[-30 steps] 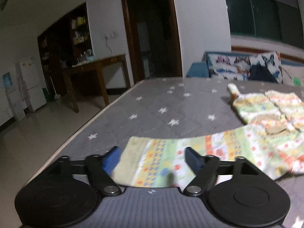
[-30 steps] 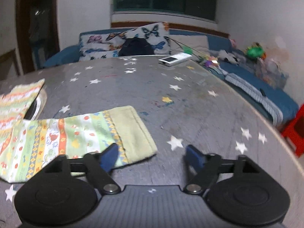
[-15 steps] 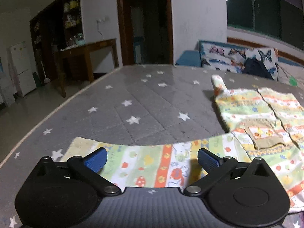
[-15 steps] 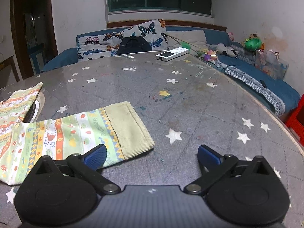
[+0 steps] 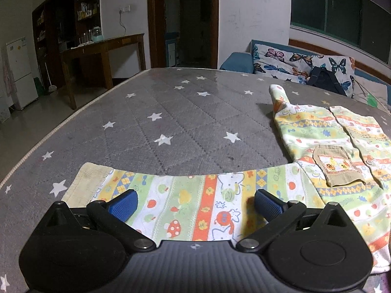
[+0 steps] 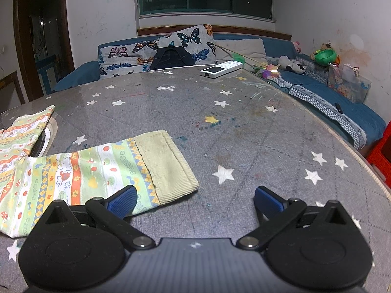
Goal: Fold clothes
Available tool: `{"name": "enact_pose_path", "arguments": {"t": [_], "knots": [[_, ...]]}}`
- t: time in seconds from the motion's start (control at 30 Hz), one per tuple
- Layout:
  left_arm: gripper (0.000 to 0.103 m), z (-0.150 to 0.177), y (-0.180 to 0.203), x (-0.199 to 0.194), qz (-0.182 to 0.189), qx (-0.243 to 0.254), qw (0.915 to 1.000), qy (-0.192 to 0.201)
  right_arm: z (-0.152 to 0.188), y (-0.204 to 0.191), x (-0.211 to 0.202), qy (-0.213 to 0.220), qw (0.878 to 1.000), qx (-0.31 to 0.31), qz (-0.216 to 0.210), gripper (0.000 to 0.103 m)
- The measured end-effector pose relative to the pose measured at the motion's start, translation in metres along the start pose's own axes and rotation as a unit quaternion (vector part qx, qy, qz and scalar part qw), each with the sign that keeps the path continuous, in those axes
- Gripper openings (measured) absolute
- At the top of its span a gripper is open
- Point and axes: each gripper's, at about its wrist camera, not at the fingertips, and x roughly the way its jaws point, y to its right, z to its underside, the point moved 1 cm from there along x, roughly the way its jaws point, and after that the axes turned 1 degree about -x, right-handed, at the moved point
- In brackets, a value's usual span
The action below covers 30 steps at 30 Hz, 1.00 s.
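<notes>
A child's printed garment [image 5: 317, 151] in green, yellow and orange lies flat on a grey star-patterned mattress [image 5: 171, 112]. Its left sleeve [image 5: 171, 195], ending in a beige ribbed cuff [image 5: 85, 183], stretches out beneath my left gripper [image 5: 195, 204], which hangs open over the sleeve with nothing pinched. In the right wrist view the other sleeve [image 6: 80, 173] ends in a beige cuff [image 6: 166, 163]. My right gripper [image 6: 194, 201] is open just beyond that cuff; its left blue pad [image 6: 122, 201] overlaps the sleeve's edge and the right pad is over bare mattress.
A white remote [image 6: 221, 68] lies at the mattress's far side. Butterfly cushions [image 6: 156, 51] and a dark bag [image 6: 172, 58] sit on the blue sofa behind. Toys [image 6: 290, 64] line the right bench. A wooden table [image 5: 102, 56], fridge [image 5: 19, 73] and doorway [image 5: 183, 22] stand at the left.
Both grippers have opened wider and let the sleeves go. The left gripper moved along the sleeve, which now lies flat and stretched out. The right gripper kept its place.
</notes>
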Motion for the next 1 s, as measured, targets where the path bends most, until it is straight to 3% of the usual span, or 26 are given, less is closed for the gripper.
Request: {"name": "enact_pose_path", "arguments": {"t": [1.0], "knots": [[0.103,-0.0017,0.0011,0.0021,0.000,-0.001,1.0000,0.000,0.0007,0.0001,0.0008,0.000,1.000,0.001,-0.001,0.103]]}}
